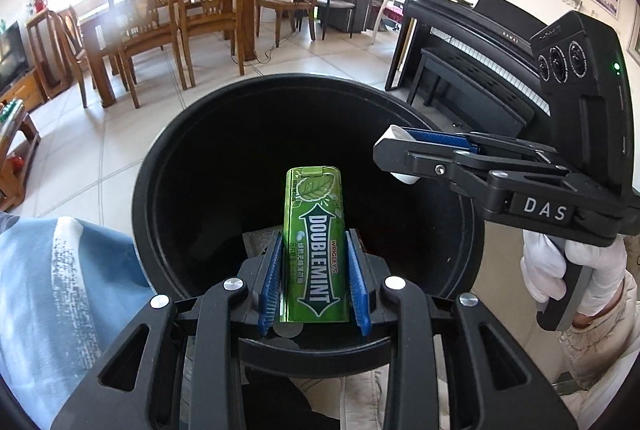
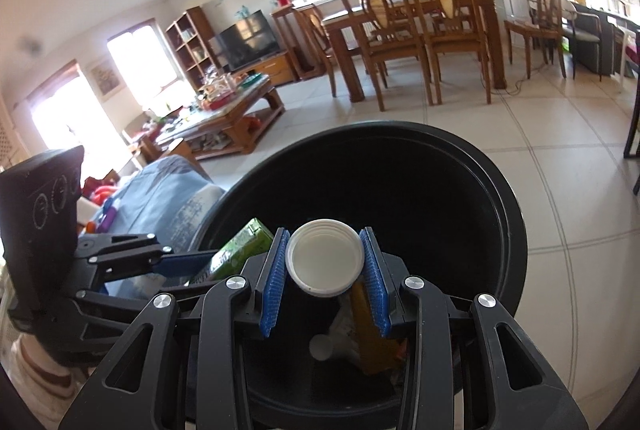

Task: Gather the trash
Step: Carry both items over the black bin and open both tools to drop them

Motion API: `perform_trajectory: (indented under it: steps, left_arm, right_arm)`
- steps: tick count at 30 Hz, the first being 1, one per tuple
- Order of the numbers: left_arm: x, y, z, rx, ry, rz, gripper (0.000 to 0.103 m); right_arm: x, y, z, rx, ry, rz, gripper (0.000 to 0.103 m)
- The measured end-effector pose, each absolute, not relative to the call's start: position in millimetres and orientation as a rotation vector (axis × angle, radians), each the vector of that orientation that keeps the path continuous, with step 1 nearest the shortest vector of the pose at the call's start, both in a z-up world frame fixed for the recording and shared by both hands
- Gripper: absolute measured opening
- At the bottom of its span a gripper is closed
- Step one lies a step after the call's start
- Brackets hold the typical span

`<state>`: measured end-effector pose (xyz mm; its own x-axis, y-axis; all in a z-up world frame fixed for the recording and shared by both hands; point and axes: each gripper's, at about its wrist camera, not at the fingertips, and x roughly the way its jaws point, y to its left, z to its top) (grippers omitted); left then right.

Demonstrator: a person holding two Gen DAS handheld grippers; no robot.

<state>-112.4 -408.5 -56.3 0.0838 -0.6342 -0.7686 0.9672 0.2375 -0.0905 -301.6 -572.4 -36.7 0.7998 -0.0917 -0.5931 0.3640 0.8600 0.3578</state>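
The tiled floor (image 1: 312, 54) carries a round black bin (image 1: 160, 166), which stands directly below both sets of jaws, its open mouth facing up at them. Beyond the bin, well past the jaws, a wooden dining table (image 2: 490, 30) and at least 3 chairs (image 2: 384, 42) stand on the same tiles. A black piano (image 1: 472, 70) stands on the floor to the right of the bin in the left wrist view.

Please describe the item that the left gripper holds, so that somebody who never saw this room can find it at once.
Find the big round black bin on the tiled floor. Above its opening, the left gripper clamps a flat green Doublemint gum tin between blue pads. The right gripper beside it holds a white cap instead.
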Motion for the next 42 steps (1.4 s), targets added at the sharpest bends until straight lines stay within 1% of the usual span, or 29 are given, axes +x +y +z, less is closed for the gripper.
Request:
perform_trajectory:
  steps: [10, 17, 18, 20, 21, 22, 23, 25, 28, 29, 30, 31, 32, 37, 40, 42]
  left_arm:
    - [-116, -413, -57, 0.515, 0.808, -1.267, 0.032]
    - [-120, -409, -48, 0.493, 0.775, -1.277, 0.033]
    - [-121, -407, -48, 0.493, 0.771, -1.278, 0.033]
    - [-123, -404, -46, 0.49, 0.766, -1.279, 0.034]
    - [-123, -402, -46, 0.489, 0.763, -1.279, 0.035]
    - [-124, -399, -45, 0.489, 0.758, -1.275, 0.04]
    - [-124, -398, -44, 0.489, 0.751, -1.272, 0.046]
    - [-125, -392, -41, 0.486, 0.733, -1.262, 0.055]
    - [-126, -383, -38, 0.486, 0.715, -1.248, 0.056]
    - [-124, -379, -37, 0.484, 0.712, -1.243, 0.057]
    - [-123, -376, -36, 0.481, 0.709, -1.237, 0.059]
    - [-123, -370, -34, 0.475, 0.702, -1.225, 0.067]
    - [-121, -366, -33, 0.472, 0.694, -1.216, 0.071]
    - [-115, -339, -29, 0.446, 0.678, -1.156, 0.071]
    - [-108, -318, -27, 0.425, 0.667, -1.111, 0.084]
    - [-106, -302, -24, 0.409, 0.66, -1.089, 0.085]
  right_arm:
    - [-295, -571, -40, 0.494, 0.617, -0.256, 0.037]
    - [-291, -571, -38, 0.5, 0.624, -0.27, 0.037]
    - [-291, -571, -38, 0.501, 0.625, -0.27, 0.039]
    - [-291, -570, -37, 0.501, 0.62, -0.274, 0.052]
    - [-290, -569, -35, 0.505, 0.616, -0.276, 0.055]
    - [-290, -569, -34, 0.506, 0.614, -0.278, 0.057]
    - [-289, -567, -33, 0.504, 0.613, -0.279, 0.057]
    - [-286, -564, -30, 0.499, 0.612, -0.282, 0.057]
    - [-282, -559, -27, 0.495, 0.613, -0.276, 0.057]
    - [-280, -556, -26, 0.492, 0.615, -0.273, 0.061]
    - [-278, -552, -25, 0.489, 0.614, -0.27, 0.063]
    - [-276, -549, -23, 0.485, 0.613, -0.265, 0.064]
    - [-274, -546, -22, 0.48, 0.614, -0.262, 0.064]
    - [-257, -521, -14, 0.443, 0.621, -0.225, 0.064]
    - [-245, -502, -8, 0.421, 0.623, -0.194, 0.064]
    - [-235, -488, -4, 0.404, 0.625, -0.17, 0.067]
